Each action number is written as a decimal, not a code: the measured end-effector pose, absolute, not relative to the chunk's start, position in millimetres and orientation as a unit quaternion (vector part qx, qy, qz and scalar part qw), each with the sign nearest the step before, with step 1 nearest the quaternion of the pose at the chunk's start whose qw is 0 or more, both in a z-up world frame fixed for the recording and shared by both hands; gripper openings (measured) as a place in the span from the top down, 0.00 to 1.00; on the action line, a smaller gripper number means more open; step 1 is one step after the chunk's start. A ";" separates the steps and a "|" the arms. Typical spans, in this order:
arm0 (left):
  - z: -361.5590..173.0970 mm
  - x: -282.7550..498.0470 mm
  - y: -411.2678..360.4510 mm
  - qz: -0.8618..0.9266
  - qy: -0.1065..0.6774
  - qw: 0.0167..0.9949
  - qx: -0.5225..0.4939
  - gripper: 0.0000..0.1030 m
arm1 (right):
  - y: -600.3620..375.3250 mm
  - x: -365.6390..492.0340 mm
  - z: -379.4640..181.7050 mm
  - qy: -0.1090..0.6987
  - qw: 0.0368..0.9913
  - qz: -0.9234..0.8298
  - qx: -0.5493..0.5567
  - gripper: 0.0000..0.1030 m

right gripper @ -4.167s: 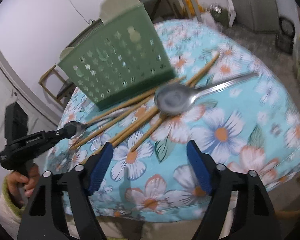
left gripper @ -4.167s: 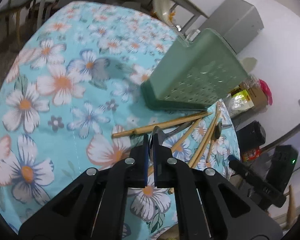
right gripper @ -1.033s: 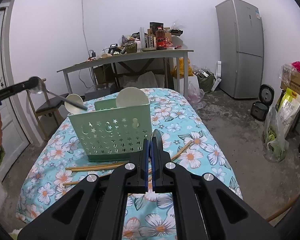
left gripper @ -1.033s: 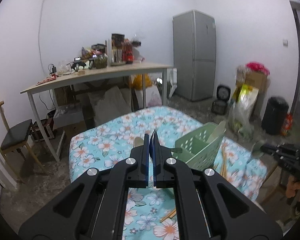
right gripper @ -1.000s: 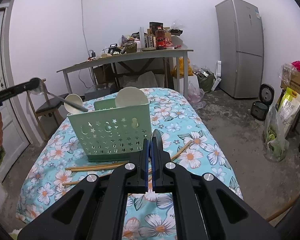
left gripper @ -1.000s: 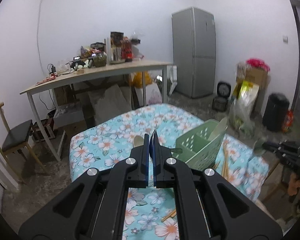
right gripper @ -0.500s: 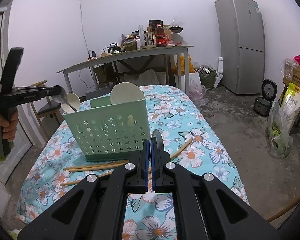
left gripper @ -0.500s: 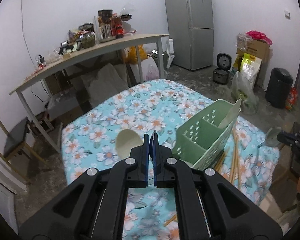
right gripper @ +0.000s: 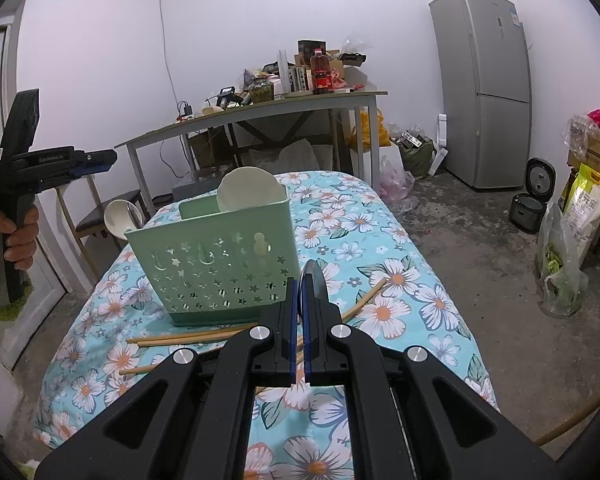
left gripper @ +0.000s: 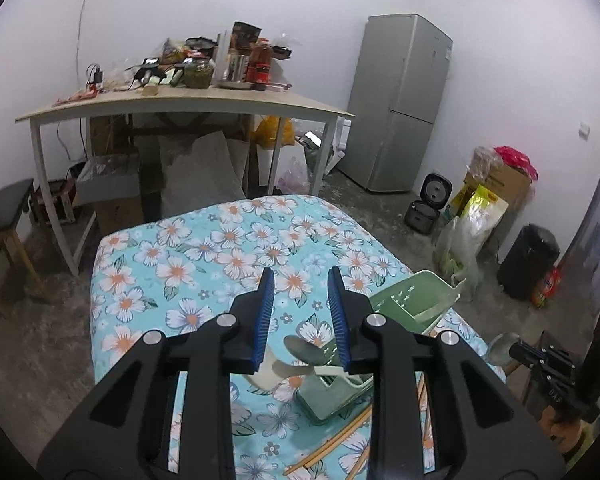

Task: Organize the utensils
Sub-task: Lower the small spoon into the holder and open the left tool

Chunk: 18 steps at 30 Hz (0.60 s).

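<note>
done: spoons in pale green perforated plastic caddy | left gripper opening, empty | right gripper pinching steel spoon | left: wooden chopsticks on table

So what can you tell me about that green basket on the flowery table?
The green utensil basket looks like pale plastic, its front wall pierced with star and moon cutouts above a darker green base. It stands upright on the floral tablecloth, divided into compartments inside. A cream spoon and a metal spoon lean out at one end, and a round cream utensil rises behind. Wooden chopsticks lie against its base.
</note>
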<state>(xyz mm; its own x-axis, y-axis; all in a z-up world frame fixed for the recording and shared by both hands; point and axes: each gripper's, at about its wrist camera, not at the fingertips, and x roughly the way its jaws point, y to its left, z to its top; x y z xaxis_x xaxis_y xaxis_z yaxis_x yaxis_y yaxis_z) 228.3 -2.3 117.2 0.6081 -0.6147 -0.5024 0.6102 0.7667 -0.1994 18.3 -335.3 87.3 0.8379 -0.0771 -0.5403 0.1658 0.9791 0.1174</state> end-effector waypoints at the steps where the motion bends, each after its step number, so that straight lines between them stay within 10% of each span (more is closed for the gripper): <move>1: 115.0 228.6 -0.4 -0.339 0.284 0.897 -0.007 0.74 | -335.4 18.4 87.4 0.278 0.955 -0.063 0.081 0.98; 18: 66.1 267.8 53.4 -0.326 0.366 0.846 -0.209 0.55 | -339.4 15.2 97.5 0.269 0.957 -0.065 0.085 0.98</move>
